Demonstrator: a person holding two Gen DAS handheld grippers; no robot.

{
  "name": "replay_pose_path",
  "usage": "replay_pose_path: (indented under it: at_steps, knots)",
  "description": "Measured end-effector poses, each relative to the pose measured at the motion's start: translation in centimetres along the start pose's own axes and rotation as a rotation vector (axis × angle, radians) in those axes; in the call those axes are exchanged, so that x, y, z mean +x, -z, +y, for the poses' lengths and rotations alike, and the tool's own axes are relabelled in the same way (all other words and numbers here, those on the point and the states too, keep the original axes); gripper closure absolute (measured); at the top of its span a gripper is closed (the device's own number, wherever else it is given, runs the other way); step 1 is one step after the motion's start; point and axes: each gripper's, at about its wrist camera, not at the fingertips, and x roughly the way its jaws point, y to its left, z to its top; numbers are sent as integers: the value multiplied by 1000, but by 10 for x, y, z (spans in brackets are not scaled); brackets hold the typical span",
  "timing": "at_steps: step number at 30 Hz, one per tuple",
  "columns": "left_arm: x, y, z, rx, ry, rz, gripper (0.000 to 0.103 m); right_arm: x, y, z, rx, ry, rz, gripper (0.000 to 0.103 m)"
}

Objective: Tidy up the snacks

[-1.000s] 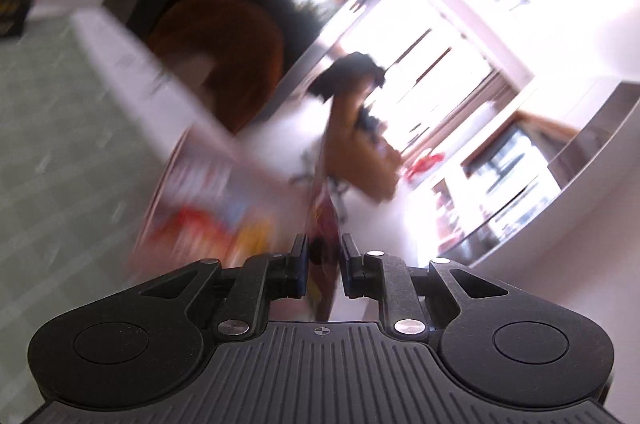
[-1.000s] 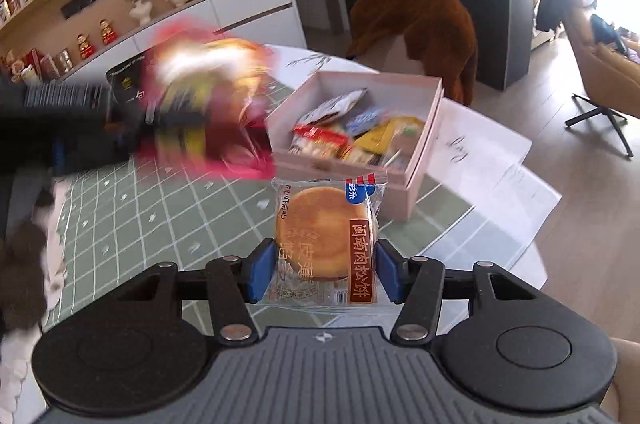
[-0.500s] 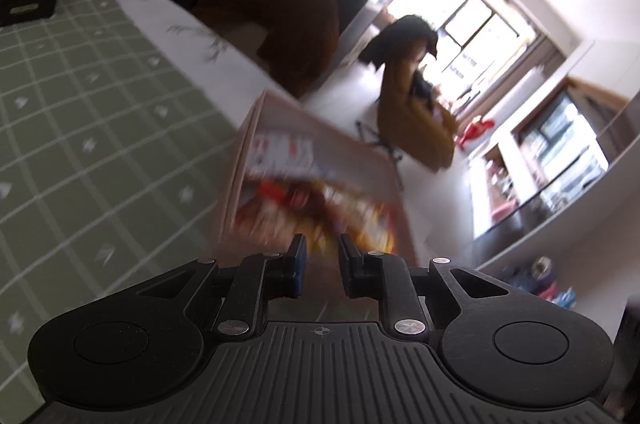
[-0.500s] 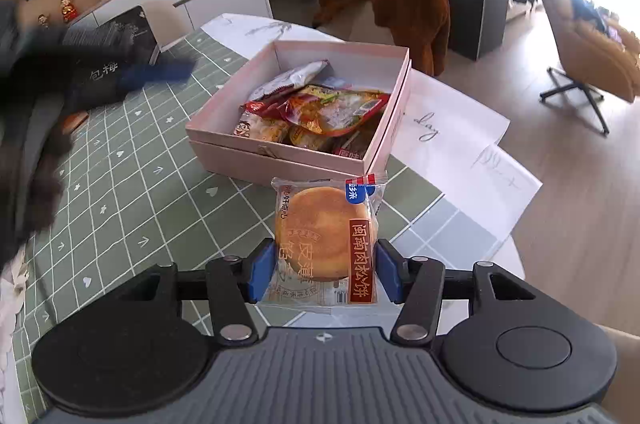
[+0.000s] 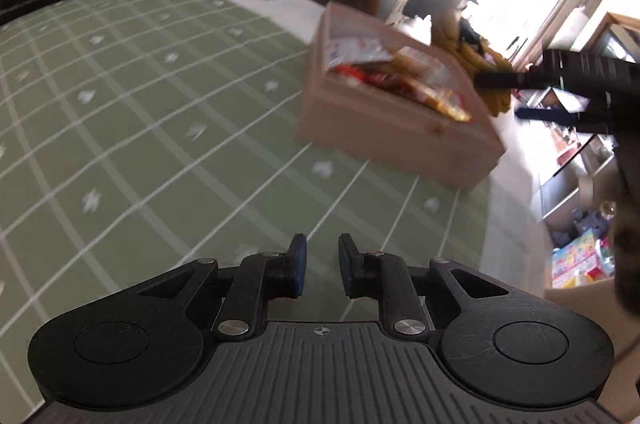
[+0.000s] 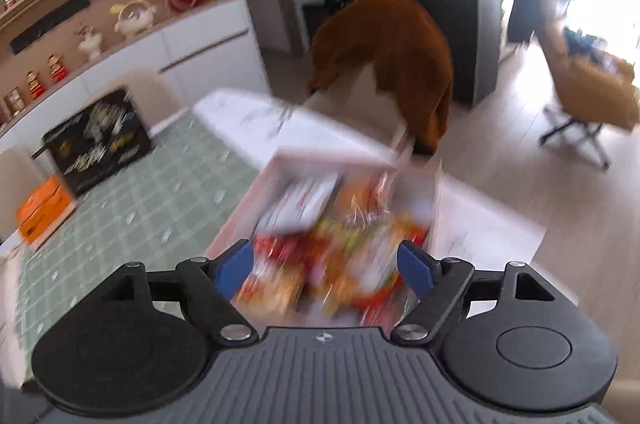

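Observation:
A pink box filled with several snack packets sits on the green checked tablecloth. My left gripper hovers low over the cloth, short of the box, its jaws slightly apart with nothing between them. My right gripper is wide open right above the box, over a blurred heap of colourful packets. The right gripper also shows in the left wrist view, beyond the box.
A black printed box and an orange box stand at the far left of the table. White papers lie under the box's right side. A brown plush-covered chair stands behind the table.
My right gripper has moved forward over the box and opened; the round pastry packet it held is no longer between its fingers. My left gripper has pulled back from the box, empty.

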Motion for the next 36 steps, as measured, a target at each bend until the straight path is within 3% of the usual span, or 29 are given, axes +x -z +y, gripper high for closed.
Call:
replay_pose_path:
  at_steps: [5, 10, 14, 17, 24, 36]
  knots:
    - [-9, 26, 5, 102, -64, -43, 82, 4, 82, 27, -37, 38, 93, 23]
    - [-7, 37, 2, 227, -69, -123, 82, 10, 142, 56, -53, 87, 121, 23]
    - [3, 31, -1, 237, -97, -157, 82, 18, 154, 64, -64, 157, 87, 16]
    - [9, 29, -4, 229, -95, -177, 82, 21, 153, 61, -48, 229, 75, 0]
    - [19, 36, -25, 353, -162, -215, 81, 19, 157, 46, 29, 287, 1, 0]
    - [26, 27, -19, 315, -117, -216, 81, 24, 167, 49, 24, 298, -91, 0]
